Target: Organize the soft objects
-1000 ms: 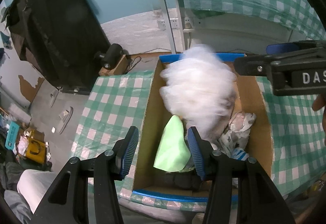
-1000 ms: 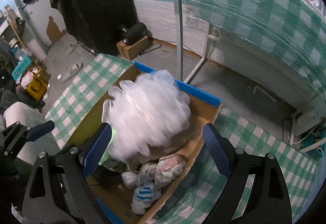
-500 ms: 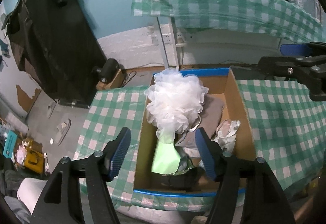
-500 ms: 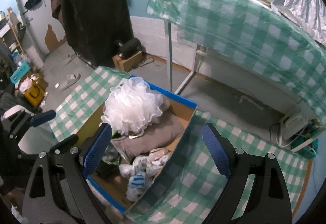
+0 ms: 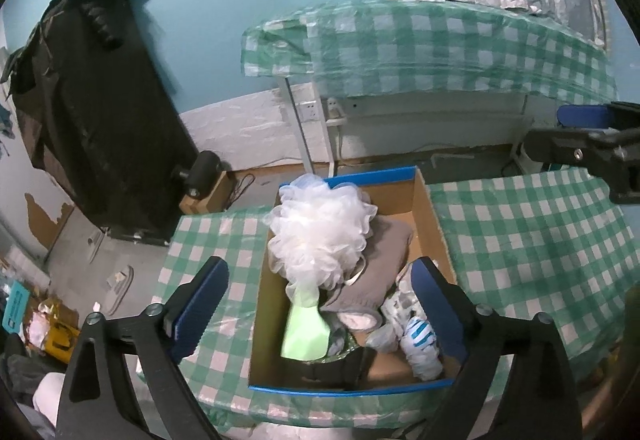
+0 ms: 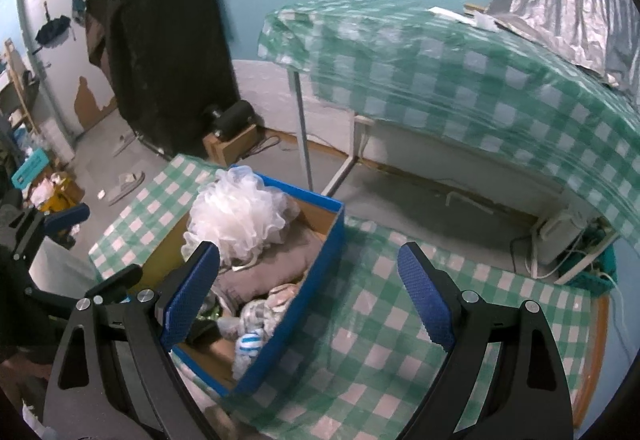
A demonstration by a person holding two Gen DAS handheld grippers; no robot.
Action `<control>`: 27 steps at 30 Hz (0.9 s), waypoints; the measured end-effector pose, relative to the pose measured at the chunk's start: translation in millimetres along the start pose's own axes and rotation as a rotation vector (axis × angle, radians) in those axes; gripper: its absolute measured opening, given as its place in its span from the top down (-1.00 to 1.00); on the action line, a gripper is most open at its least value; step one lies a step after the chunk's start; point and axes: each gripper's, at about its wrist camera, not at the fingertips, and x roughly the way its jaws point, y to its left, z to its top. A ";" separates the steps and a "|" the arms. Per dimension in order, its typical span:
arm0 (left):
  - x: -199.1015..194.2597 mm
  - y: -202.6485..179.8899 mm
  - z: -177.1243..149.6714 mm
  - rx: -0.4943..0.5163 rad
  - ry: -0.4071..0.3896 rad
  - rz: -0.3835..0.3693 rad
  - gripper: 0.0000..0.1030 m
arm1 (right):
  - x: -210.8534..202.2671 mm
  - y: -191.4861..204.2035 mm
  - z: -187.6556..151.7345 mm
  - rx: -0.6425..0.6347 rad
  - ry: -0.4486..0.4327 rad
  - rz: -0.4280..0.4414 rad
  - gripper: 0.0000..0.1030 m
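The white mesh bath pouf [image 5: 324, 236] lies in the cardboard box [image 5: 434, 216], at its far left corner, resting on a grey folded cloth [image 5: 384, 264] with a pale green item [image 5: 306, 328] just below it in the frame and crumpled white-and-blue pieces [image 5: 418, 340] at the box's lower right. The step in hand appears to be the release of the pouf into the box: the left tool [image 5: 320, 312] hangs above the near half of the box, its jaws opening, with nothing pressed between the blue pads; the pouf sits beyond and below the fingertips, apart from them. The right tool [image 6: 308, 300] stands wide open and empty, to the right of the box over the green checked tabletop [image 6: 376, 320]; in its view the pouf [image 6: 240, 216] is up and to the left of its left finger. No further soft object shows on the tabletop, so the next move likely calls for drawing both tools clear of the box and looking for anything left to gather, or judging the sorting complete.
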 end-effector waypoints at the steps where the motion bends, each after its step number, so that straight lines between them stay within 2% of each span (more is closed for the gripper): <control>1: -0.8 -1.3 1.2 -0.003 -0.001 -0.007 -0.90 | -2.9 -1.4 -1.9 -0.003 -0.006 -0.007 -0.74; 3: -2.2 -3.7 3.4 -0.008 -0.006 -0.016 -0.98 | -8.4 -3.4 -5.0 -0.004 -0.019 -0.014 -0.74; 15: -6.4 -16.6 11.6 -0.023 -0.028 -0.040 -0.98 | -17.0 -17.9 -20.9 0.014 -0.031 -0.010 -0.74; 27: 2.2 -19.3 16.2 -0.061 -0.005 -0.037 -0.98 | -11.9 -28.5 -25.0 0.028 -0.024 -0.002 -0.74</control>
